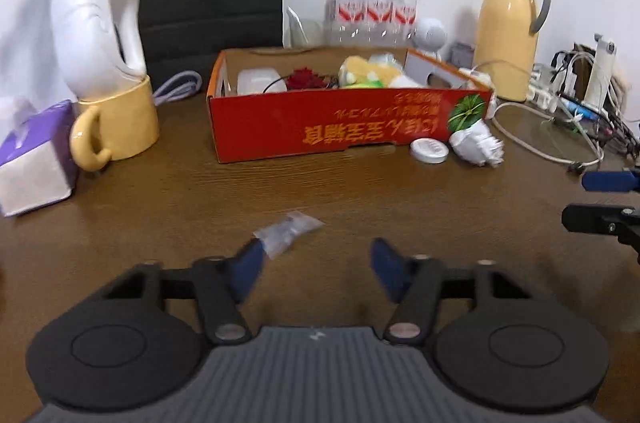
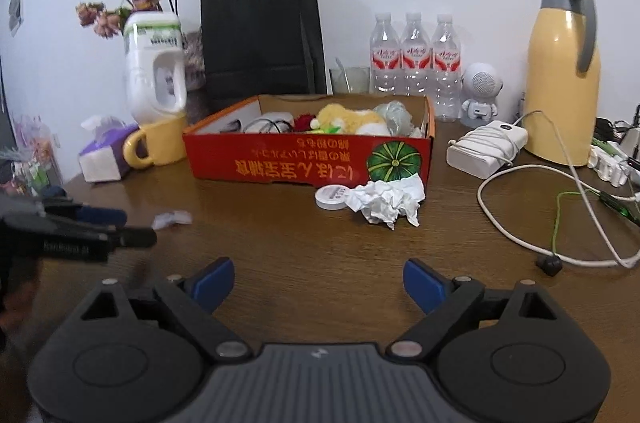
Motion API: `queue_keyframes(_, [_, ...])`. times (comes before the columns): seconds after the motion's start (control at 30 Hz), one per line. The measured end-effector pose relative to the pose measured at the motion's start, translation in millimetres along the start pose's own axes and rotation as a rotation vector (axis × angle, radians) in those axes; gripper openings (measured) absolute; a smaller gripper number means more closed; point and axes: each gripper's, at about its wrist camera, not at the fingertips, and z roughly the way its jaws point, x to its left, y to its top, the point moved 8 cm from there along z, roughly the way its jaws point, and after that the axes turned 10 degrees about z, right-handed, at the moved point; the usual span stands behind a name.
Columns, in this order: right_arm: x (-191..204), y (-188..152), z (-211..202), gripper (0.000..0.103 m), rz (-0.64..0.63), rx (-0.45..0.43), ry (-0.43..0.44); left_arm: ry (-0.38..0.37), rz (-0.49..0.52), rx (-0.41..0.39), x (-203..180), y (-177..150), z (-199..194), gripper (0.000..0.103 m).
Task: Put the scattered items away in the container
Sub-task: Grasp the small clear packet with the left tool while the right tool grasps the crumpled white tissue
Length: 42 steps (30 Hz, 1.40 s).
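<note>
My left tongs [image 1: 316, 263] hang low over the wooden table [image 1: 360, 191] with the jaws parted; a small clear plastic packet [image 1: 288, 229] lies flat just ahead of them, its near end beside my left blue pad [image 1: 250, 265], though blur keeps me from telling whether that pad touches it. The other pad stands clear of the packet, so nothing is gripped. My right tongs [image 2: 318, 283] are spread wide and empty over bare table.

Taking the red cardboard box [image 1: 336, 127] as landmark: the packet sits well in front of its long printed side, toward the box's left half. A white round lid [image 2: 333, 197] and a crumpled white tissue [image 2: 386, 201] lie just before the box's front right corner, touching each other. Inside the box I see a yellow plush toy [image 2: 348, 119], something red, and a white item with a cable. 1 yellow mug [image 2: 154, 145] stands just left of the box, 3 water bottles [image 2: 416, 59] behind it
</note>
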Motion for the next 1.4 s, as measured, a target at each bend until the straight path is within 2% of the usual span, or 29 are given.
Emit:
queue_keyframes(0.13, [-10,16,35,0.085,-0.009,0.005,-0.043,-0.077,0.046,0.024,5,5,22,0.054])
queue_keyframes(0.27, [-23,40,75,0.083,0.044,0.026,-0.052,-0.079,0.111,0.026,1,9,36,0.055])
queue_keyframes(0.33, [-27,48,91,0.080,0.045,0.033,-0.080,-0.089,0.103,0.036,2,8,42,0.055])
queue_keyframes(0.4, [-31,53,104,0.072,0.055,0.045,-0.102,-0.097,0.099,0.032,4,7,44,0.053])
queue_keyframes(0.53, [-37,52,117,0.069,0.083,0.068,-0.079,-0.088,0.090,0.021,10,9,47,0.053])
queue_keyframes(0.57, [-38,51,120,0.063,0.083,0.076,-0.082,-0.088,0.088,0.016,13,10,48,0.052])
queue_keyframes(0.6, [-40,50,122,0.051,0.081,0.082,-0.087,-0.083,0.087,0.011,14,10,49,0.050])
queue_keyframes(0.63, [-42,49,123,0.044,0.082,0.086,-0.091,-0.076,0.084,0.009,15,10,49,0.042])
queue_keyframes(0.67, [-45,49,124,0.032,0.087,0.089,-0.098,-0.066,0.080,0.007,16,11,50,0.033])
queue_keyframes(0.7, [-47,49,124,0.029,0.093,0.087,-0.102,-0.061,0.075,0.007,17,12,50,0.030])
queue_keyframes(0.77, [-50,50,123,0.027,0.115,0.082,-0.092,-0.043,0.062,0.008,20,13,52,0.014])
queue_keyframes(0.97, [-51,49,119,0.024,0.096,0.059,-0.112,0.012,0.042,-0.006,19,14,50,0.010])
queue_keyframes(1.2, [-42,48,106,0.024,0.076,0.026,-0.106,0.012,-0.033,-0.040,14,19,36,0.010])
queue_keyframes(1.4, [-13,44,72,0.024,0.037,-0.043,-0.059,0.009,-0.092,-0.077,-4,23,16,0.010])
